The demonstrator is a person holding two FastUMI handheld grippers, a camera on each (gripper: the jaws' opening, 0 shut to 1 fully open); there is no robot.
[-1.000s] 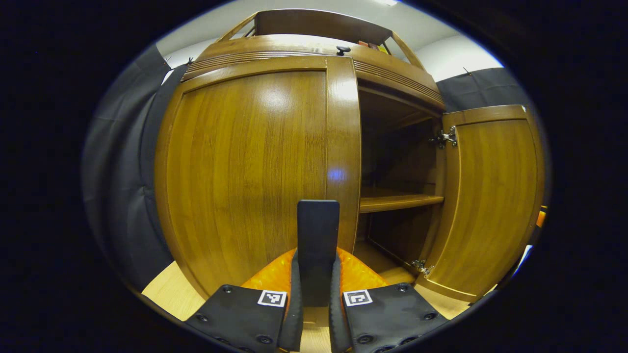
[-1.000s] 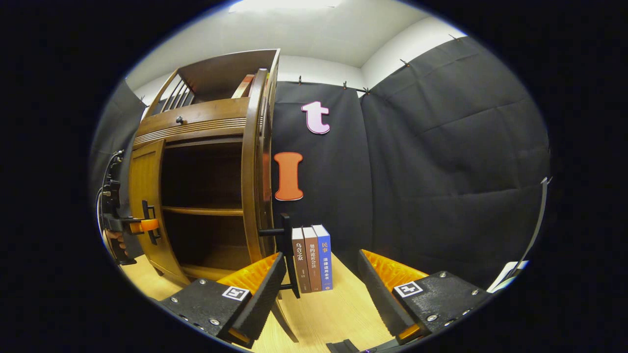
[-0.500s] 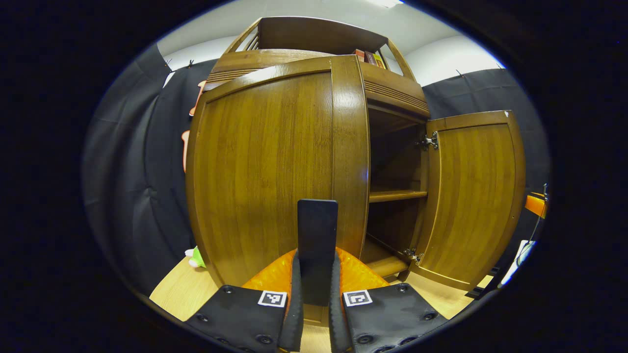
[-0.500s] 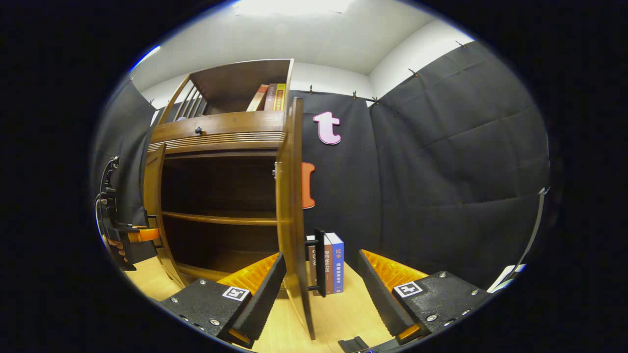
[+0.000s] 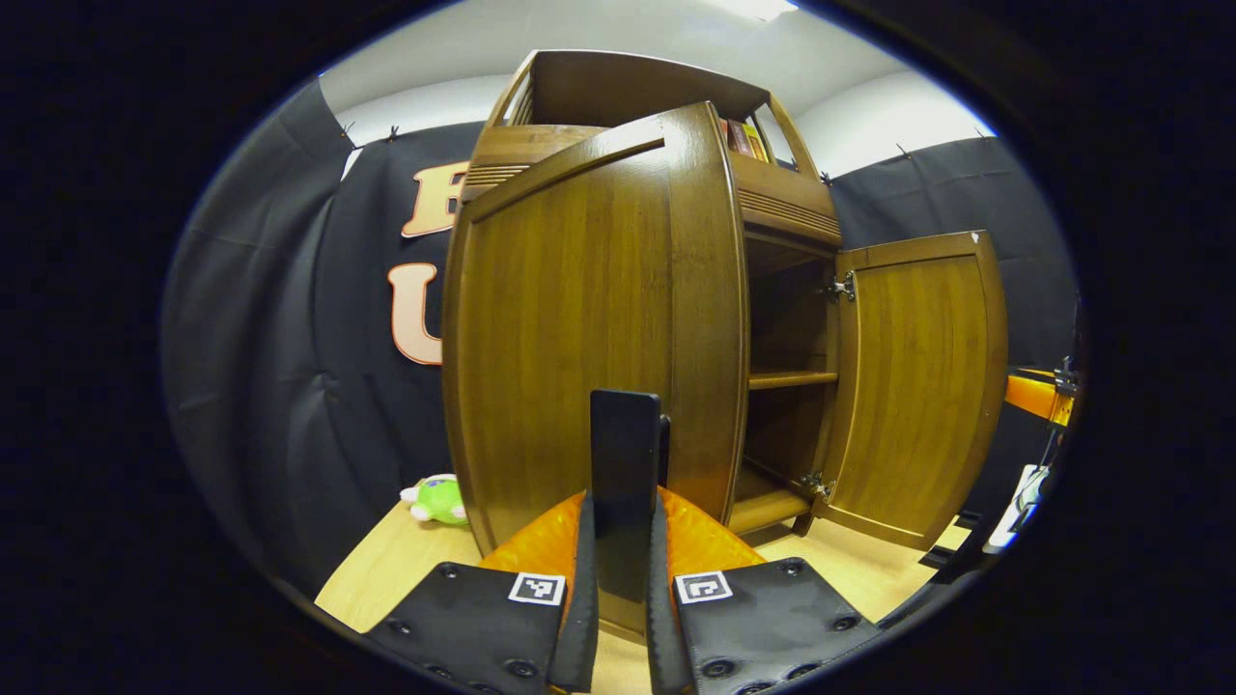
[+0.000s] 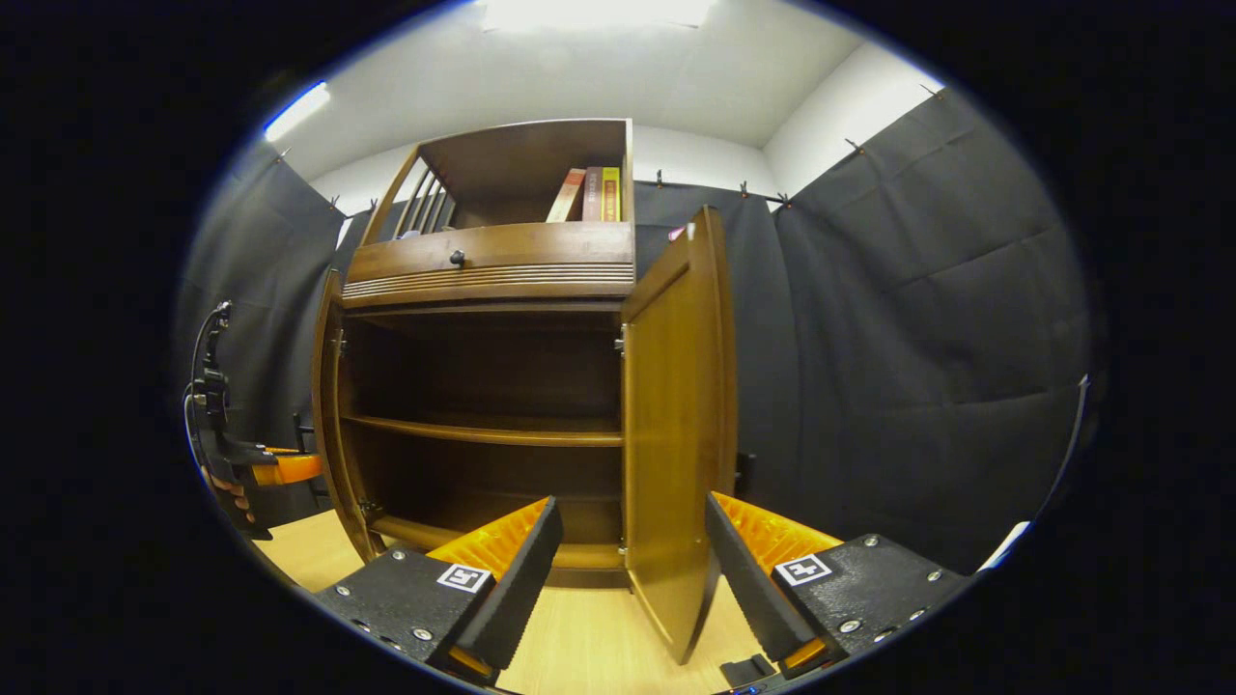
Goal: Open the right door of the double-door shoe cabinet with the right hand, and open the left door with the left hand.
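I am pinching the left door's black handle [image 5: 626,454] with the left claw [image 5: 624,541], its door [image 5: 589,338] standing swung out at 12 o'clock. My right claw [image 6: 628,550] is hanging spread, gripping nothing, the right door [image 6: 676,425] open between its fingers. The shoe cabinet [image 6: 483,270] is showing bare shelves; books [image 6: 587,193], I think, are sitting on top.

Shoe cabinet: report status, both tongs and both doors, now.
Left tongs shut on left door's handle, left door swung wide. Right tongs open, straddling right door, not pressing. Nothing in the way.
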